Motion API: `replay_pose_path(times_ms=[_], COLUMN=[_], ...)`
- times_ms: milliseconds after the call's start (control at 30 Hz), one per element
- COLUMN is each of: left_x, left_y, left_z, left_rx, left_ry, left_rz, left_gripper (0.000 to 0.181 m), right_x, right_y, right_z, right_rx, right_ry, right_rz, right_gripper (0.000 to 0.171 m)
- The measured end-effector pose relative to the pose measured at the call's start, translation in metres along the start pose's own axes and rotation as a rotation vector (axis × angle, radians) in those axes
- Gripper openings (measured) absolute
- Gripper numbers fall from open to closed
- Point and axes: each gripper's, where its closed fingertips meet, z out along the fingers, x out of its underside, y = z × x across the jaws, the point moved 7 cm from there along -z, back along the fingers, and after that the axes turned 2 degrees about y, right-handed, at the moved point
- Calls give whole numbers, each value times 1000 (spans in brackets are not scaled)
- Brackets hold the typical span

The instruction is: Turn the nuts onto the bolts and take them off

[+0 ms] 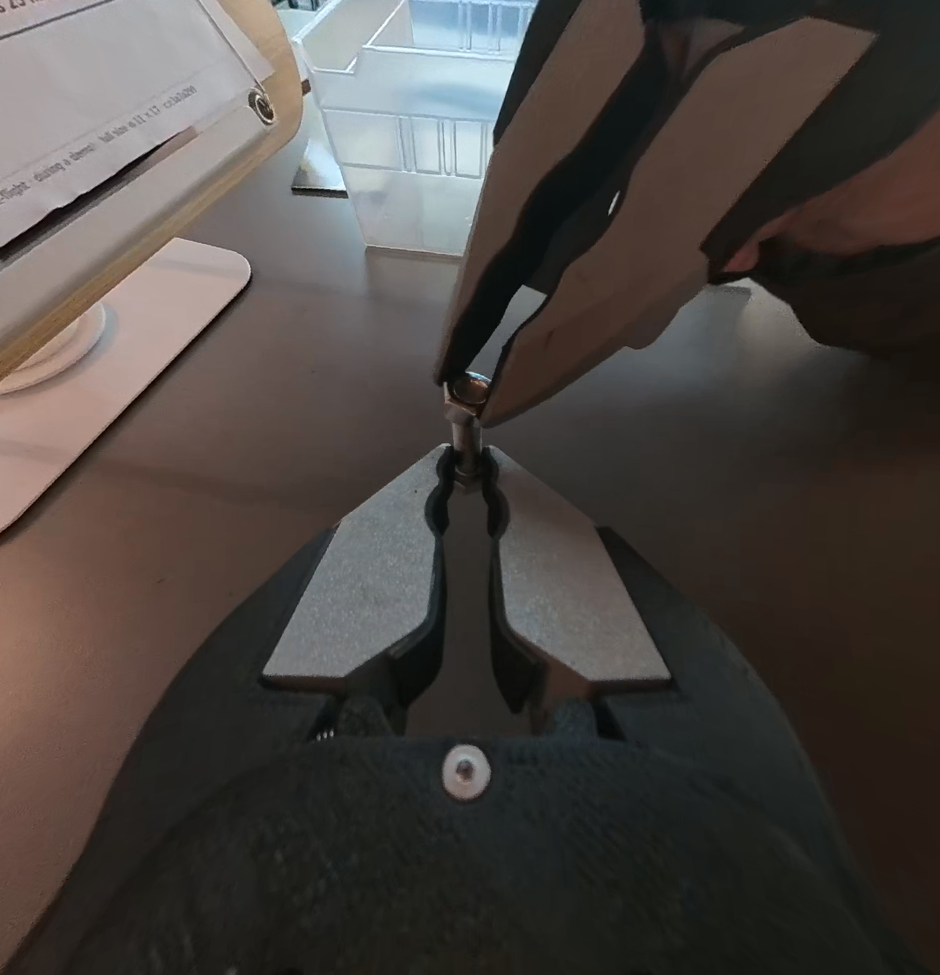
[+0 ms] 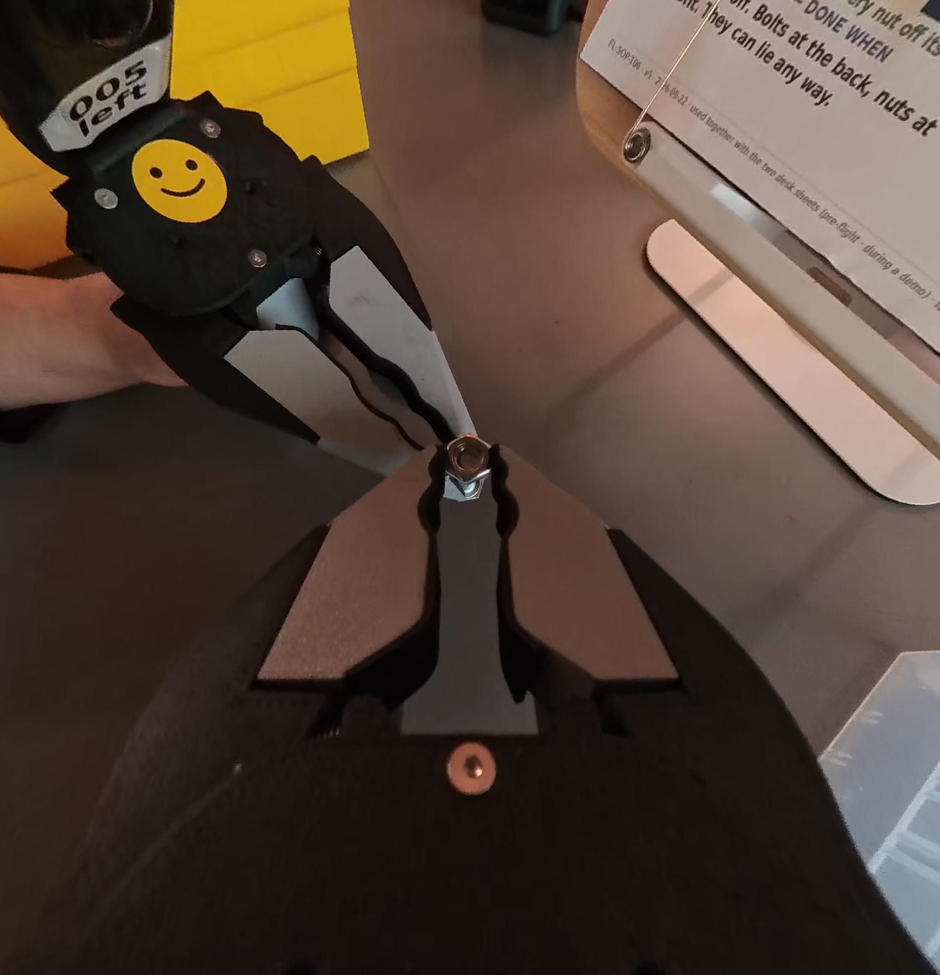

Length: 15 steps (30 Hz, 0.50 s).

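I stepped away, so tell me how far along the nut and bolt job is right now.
Done: the nut sits on the bolt end. In hand: left gripper clamps the bolt, right gripper pinches the nut. Left: turning; direction unclear. Other bolts aren't visible.

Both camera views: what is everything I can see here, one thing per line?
bolt: one, silver, held in the air between the two tools, above the table.
nut: one, silver, on the far end of the bolt, pinched by the right tool.
second nut: one, silver, lower on the same bolt.
table: one, dark brown.
sign stand: one, wooden board with printed sheets on a white base, at the table's back.
clear bin: one, see-through plastic with compartments, behind the tools.
yellow box: one, far side.
left tool: black with grey fingers, shut on the bolt.
right tool: same make, shut on the nut.
hand: one, holding the left tool.
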Motion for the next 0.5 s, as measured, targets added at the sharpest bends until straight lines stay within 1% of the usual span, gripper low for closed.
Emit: replay_pose_path(times_ms=[100,500], left_x=[-1,-1], left_y=[0,-2], left_z=[-2,0], left_rx=[19,25], left_ry=[-21,-10], left_rz=[-11,19], left_gripper=[8,8], right_x=[-2,0], right_y=[1,2], right_z=[-2,-4], right_rx=[-6,-11], right_ry=[-13,12], right_rz=[2,-10], right_gripper=[13,13])
